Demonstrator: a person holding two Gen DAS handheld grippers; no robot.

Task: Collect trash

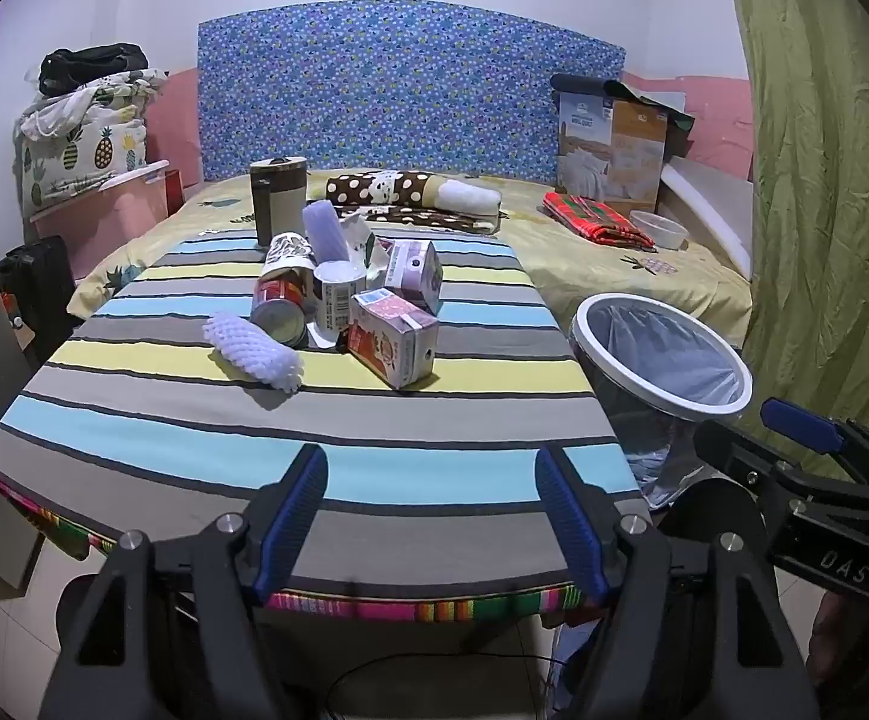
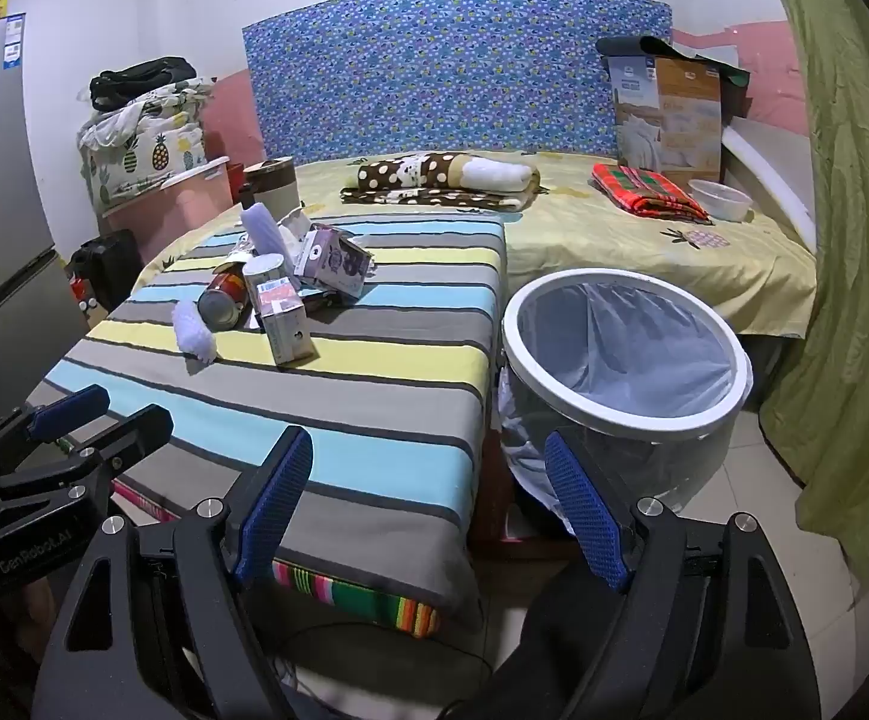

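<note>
**Trash heap mid-desk, both tongs open and empty**

Bedroom scene: bed [image 1: 644, 276] with yellow sheet and blue patterned headboard at back, green curtain [image 1: 824, 180] on the right. Landmark = striped desk [image 1: 314, 420] in front of the bed.

Bin [image 2: 620, 348], white rim, plastic liner, stands on the floor just beside the desk's right edge, mouth open upward, nothing seen inside.

Trash sits clustered on the far-middle of the desk, toward its left half:
- tall brown-and-cream canister [image 1: 278, 198] at the desk's far edge, upright; may not be trash, can't tell
- pink juice carton [image 1: 392, 339], on its side, nearest the desk's front edge, long axis running diagonally front-right to back-left
- purple carton [image 1: 416, 267] behind it, tilted
- white foam net sleeve [image 1: 254, 351], lying flat at the heap's left, long axis left-back to right-front
- red can [image 1: 278, 306] on its side, open end facing front
- white cup [image 1: 335, 294], upright, touching can and pink carton
- lilac foam roll [image 1: 326, 231] leaning at the back

Left tongs [image 1: 431, 516]: jaws wide apart, nothing between, over the desk's front edge, pointing down at it. Right tongs [image 2: 428, 510]: jaws wide apart, empty, over the desk's front-right corner, near the bin.

Judgement: heap lies straight ahead of the left tongs and ahead-left of the right ones; both well apart from it. Pink carton is the closest piece. Left is better lined up; right is nearer the bin for the drop.
</note>
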